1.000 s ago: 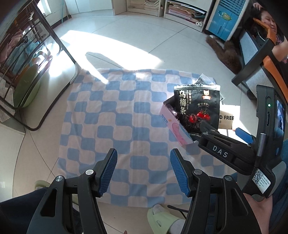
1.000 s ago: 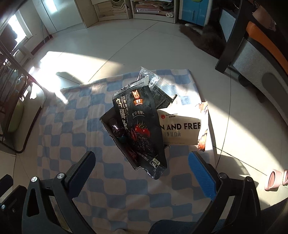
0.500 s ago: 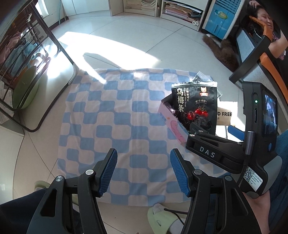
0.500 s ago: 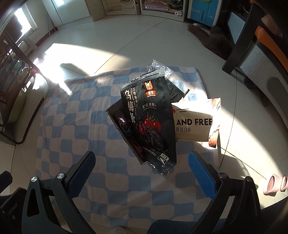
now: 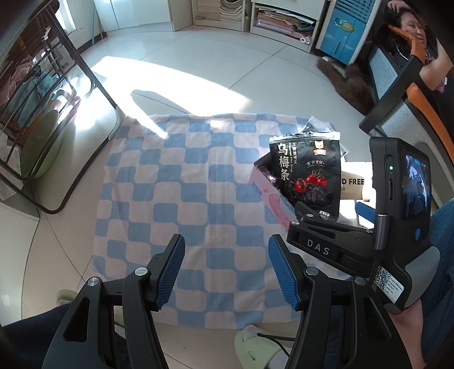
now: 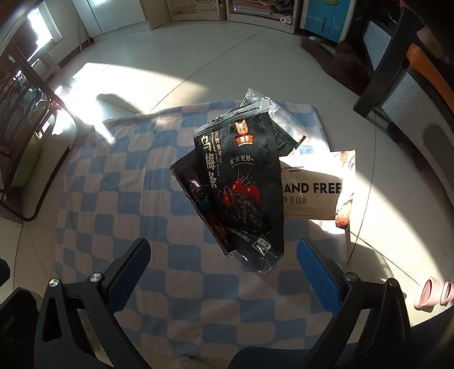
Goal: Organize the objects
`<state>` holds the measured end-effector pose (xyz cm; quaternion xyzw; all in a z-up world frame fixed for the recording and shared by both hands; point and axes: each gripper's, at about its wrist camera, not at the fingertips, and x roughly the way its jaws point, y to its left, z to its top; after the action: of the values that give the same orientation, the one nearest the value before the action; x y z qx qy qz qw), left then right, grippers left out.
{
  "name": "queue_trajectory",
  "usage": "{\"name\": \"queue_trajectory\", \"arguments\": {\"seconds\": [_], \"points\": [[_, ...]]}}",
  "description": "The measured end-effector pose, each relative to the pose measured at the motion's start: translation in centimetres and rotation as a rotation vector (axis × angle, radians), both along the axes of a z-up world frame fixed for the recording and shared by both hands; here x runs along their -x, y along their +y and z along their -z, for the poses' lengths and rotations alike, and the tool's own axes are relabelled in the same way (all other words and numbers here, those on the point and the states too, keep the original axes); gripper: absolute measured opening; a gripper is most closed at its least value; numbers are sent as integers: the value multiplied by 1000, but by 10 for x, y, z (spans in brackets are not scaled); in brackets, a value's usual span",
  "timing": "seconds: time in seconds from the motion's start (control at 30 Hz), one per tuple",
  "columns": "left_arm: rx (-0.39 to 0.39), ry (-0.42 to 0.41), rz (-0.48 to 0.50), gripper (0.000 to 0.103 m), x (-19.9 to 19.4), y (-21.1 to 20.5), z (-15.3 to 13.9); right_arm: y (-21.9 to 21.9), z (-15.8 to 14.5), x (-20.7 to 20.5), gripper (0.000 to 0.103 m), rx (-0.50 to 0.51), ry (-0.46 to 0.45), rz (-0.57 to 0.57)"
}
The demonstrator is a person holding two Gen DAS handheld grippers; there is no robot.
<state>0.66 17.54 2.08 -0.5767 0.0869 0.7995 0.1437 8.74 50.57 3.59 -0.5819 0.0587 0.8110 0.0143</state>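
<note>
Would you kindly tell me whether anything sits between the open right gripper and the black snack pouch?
Nothing visible does: only bare blue-and-white checkered cloth lies between the right gripper and the black snack pouch.

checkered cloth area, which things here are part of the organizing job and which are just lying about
Part of the job:
- black snack bag, leaning across the box
- open box holding small dark items
- white pouch printed "AND FREE"
- clear-edged dark packet behind the bag
- checkered cloth under them

Just lying about:
- green slipper
- pink slippers
- blue and white appliance
- shelves of papers
</note>
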Motion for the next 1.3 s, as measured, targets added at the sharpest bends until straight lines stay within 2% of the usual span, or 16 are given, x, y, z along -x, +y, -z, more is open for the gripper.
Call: {"name": "queue_trajectory", "arguments": {"seconds": [0.13,0.27,0.4,0.63,1.3], "points": [[-6,-12,4,60,1,-1,1,-1,2,0,102,-1,-7,2],[33,19,32,60,-2,3,0,-2,2,-2,102,-1,-9,-1],[52,17,51,60,-5,7,3,-5,3,-2,102,-5,-14,-11],[40,-9,29,60,0,3,5,-7,5,-3,102,-3,-22,-11],[42,-16,17,60,0,0,6,-9,8,-7,102,-1,-31,-9]]}}
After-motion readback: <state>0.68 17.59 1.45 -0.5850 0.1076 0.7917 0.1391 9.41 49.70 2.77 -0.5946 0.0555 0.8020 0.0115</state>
